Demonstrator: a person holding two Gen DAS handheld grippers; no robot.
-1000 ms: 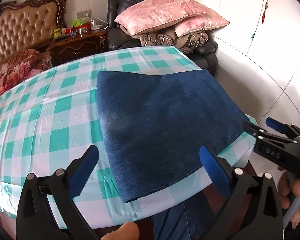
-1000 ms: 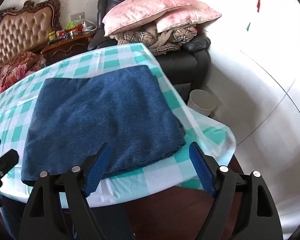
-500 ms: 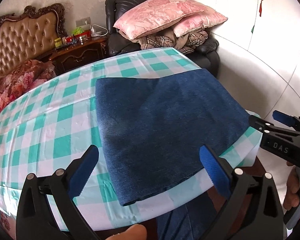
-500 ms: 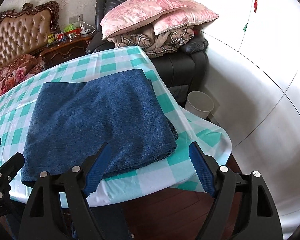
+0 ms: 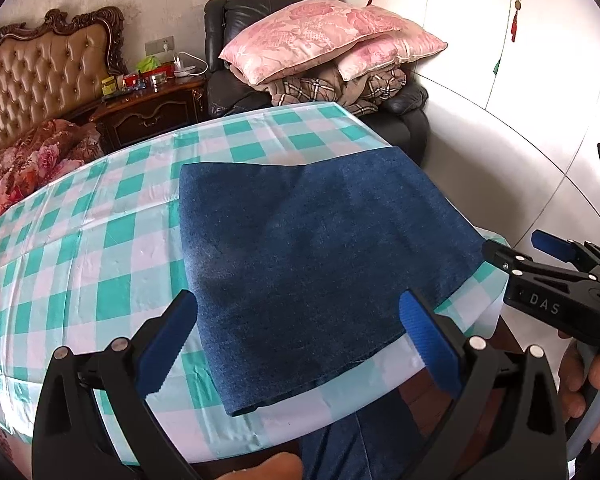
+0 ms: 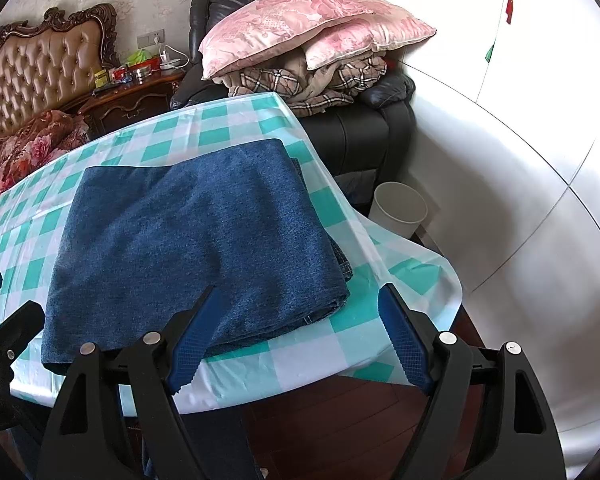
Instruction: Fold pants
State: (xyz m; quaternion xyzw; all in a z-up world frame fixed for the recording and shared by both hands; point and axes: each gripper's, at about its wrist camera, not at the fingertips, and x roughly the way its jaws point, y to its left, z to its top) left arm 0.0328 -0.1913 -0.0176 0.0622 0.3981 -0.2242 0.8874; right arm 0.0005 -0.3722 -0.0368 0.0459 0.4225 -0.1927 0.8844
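White bin (image 6: 398, 208) beside table; contents unseen.

One folded pants (image 5: 324, 264), two pink pillows (image 5: 316, 40), one white bin (image 6: 398, 208).

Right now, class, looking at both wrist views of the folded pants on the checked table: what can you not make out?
- Inner layers of the folded pants: covered by the top layer, both views; waistband and legs cannot be told apart.
- Small items on the nightstand: too small to identify.
- Right claw in the left wrist view: cut off by the right edge.
- Table legs: hidden by the checked tablecloth.
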